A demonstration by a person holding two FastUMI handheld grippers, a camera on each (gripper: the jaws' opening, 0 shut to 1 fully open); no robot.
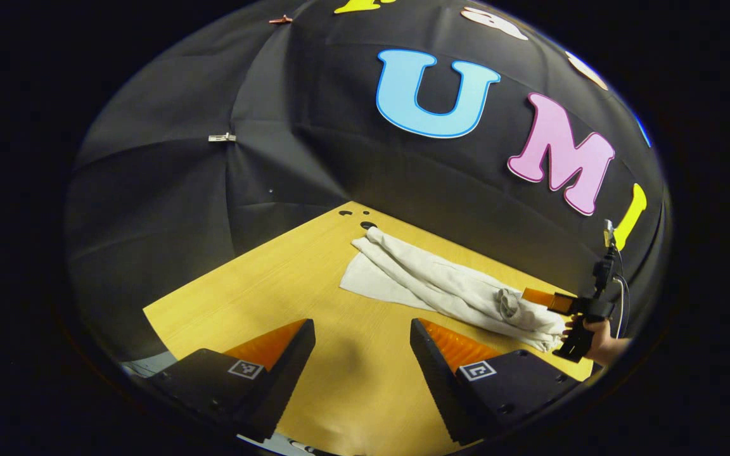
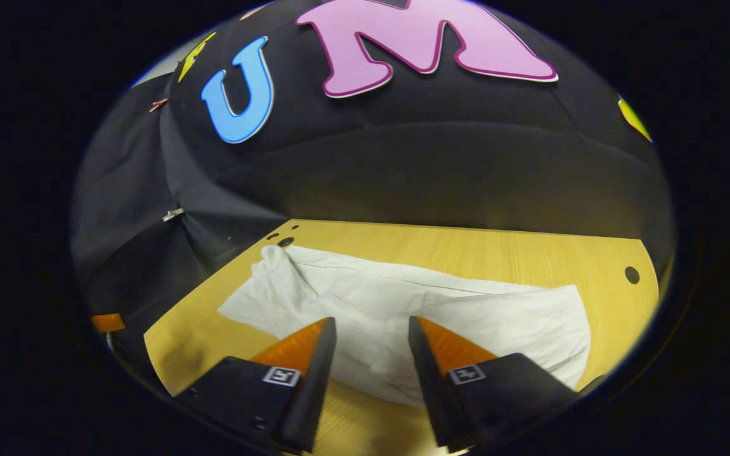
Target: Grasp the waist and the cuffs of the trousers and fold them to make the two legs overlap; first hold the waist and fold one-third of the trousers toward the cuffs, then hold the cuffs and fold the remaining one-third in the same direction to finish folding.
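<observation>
The pale off-white cloth trousers [image 1: 441, 285] lay flat on the yellow wooden worktop [image 1: 276, 285], stretched along its far edge beside the black cloth wall. In the left gripper view one end reached almost to the far corner, where a few small dark holes [image 1: 365, 223] were cut into the wood; the other end, bunched and creased, lay towards the right edge. The cloth looked doubled, an upper layer lying across a flatter one.

The left tool [image 1: 362, 345] hung over bare worktop near the front edge, well apart from the trousers, its two fingers spread wide with nothing between them.

In the left gripper view the right tool [image 1: 545, 303] was at the bunched end of the trousers, held by a hand [image 1: 602, 345]; whether its tips touched the fabric I could not tell. In the right gripper view the right tool [image 2: 370, 342] stood over the near edge of the trousers [image 2: 403, 304], its fingers parted with the cloth showing in the gap, not pressed on it.
</observation>
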